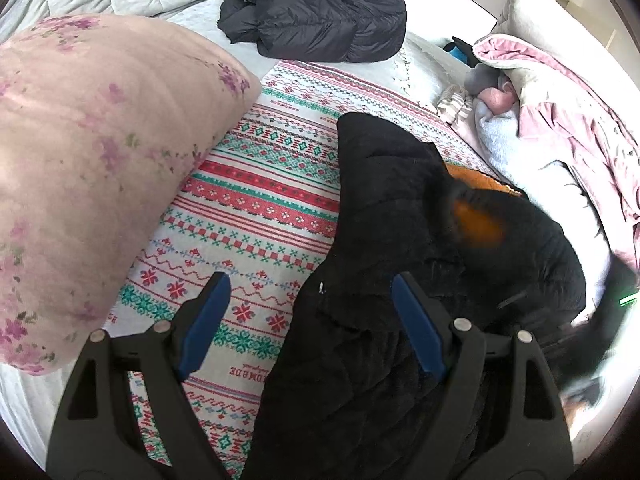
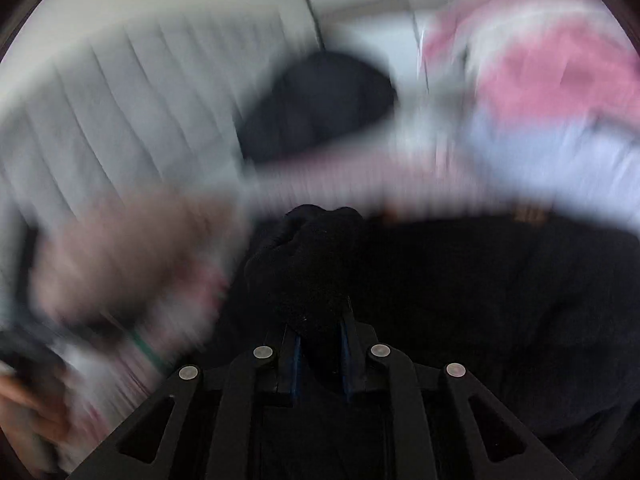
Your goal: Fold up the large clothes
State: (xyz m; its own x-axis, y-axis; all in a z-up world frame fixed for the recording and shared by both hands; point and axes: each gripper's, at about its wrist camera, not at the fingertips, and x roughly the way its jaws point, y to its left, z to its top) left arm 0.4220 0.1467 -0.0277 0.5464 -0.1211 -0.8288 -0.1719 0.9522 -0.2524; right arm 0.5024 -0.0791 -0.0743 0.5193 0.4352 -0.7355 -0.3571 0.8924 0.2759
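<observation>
A black quilted coat with an orange lining [image 1: 400,240] lies on the patterned blanket [image 1: 256,200], part of it folded over at the right. My left gripper [image 1: 312,300] hangs open over the coat's left edge, its right finger above the black fabric and its left finger above the blanket. Nothing is pinched between its blue pads [image 1: 416,320]. In the blurred right wrist view my right gripper [image 2: 320,336] is shut on a bunched fold of the black coat [image 2: 316,264], which bulges out above the fingertips. More of the coat spreads to the right.
A large pink floral pillow [image 1: 100,168] lies at the left. A folded dark puffer jacket [image 1: 316,12] sits at the far end of the bed. Pink and pale blue clothes [image 1: 560,132] are heaped at the right. A grey quilted cover [image 2: 100,112] lies behind.
</observation>
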